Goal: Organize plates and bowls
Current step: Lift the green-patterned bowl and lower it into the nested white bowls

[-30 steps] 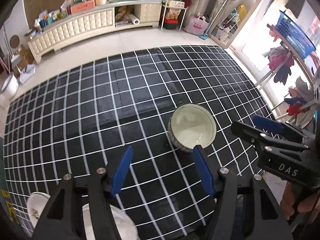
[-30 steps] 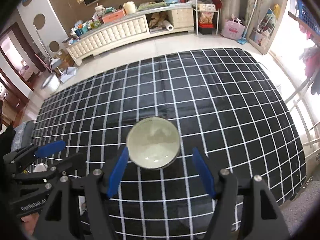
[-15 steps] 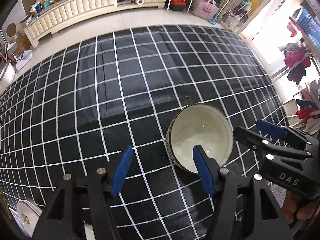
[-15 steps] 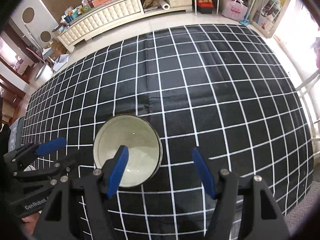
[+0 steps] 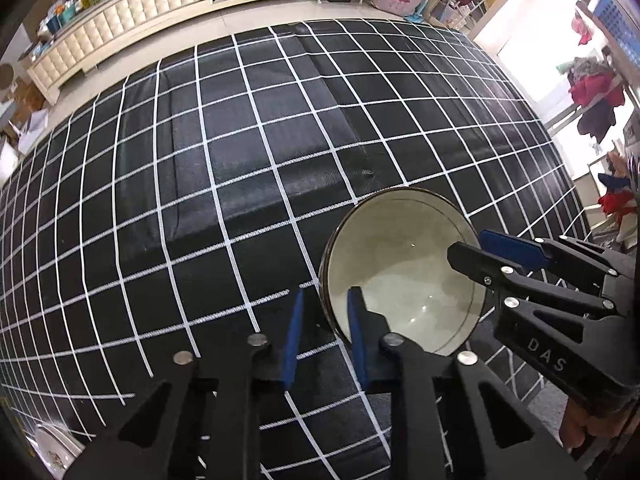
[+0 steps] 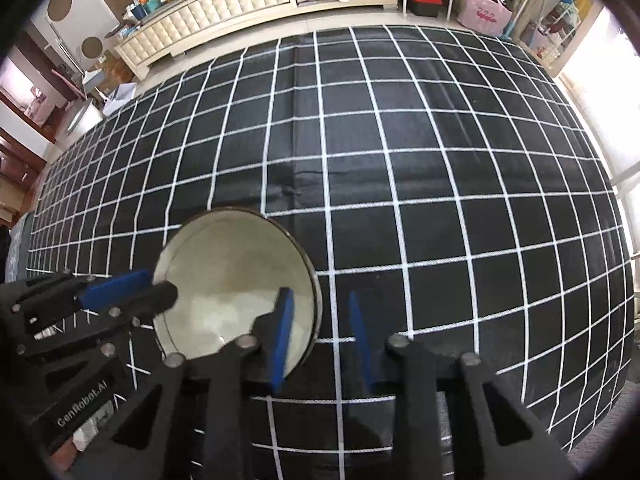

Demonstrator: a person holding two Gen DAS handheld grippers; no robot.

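Note:
A pale bowl (image 5: 400, 264) with a dark rim stands upright on the black grid tablecloth (image 5: 240, 160). My left gripper (image 5: 326, 291) straddles its left rim, one blue pad inside the bowl and one outside. Its jaws are closing, and a thin gap shows on each side of the rim. My right gripper (image 6: 319, 291) straddles the opposite rim of the bowl (image 6: 232, 272) the same way. Its jaws are closing too, and cloth shows between the rim and the outer pad. Each view also catches the other gripper: the right gripper (image 5: 468, 244) and the left gripper (image 6: 160, 284).
A white plate (image 5: 52, 452) lies at the table's near-left corner. The tablecloth (image 6: 440, 160) stretches far and wide beyond the bowl. The table's near-right edge (image 6: 592, 420) drops off close by. A long cream cabinet (image 6: 224, 8) stands across the floor.
Both grippers have come down onto the bowl, and their jaws have narrowed from wide apart to a slim gap around its opposite rims. The bowl has stayed in place.

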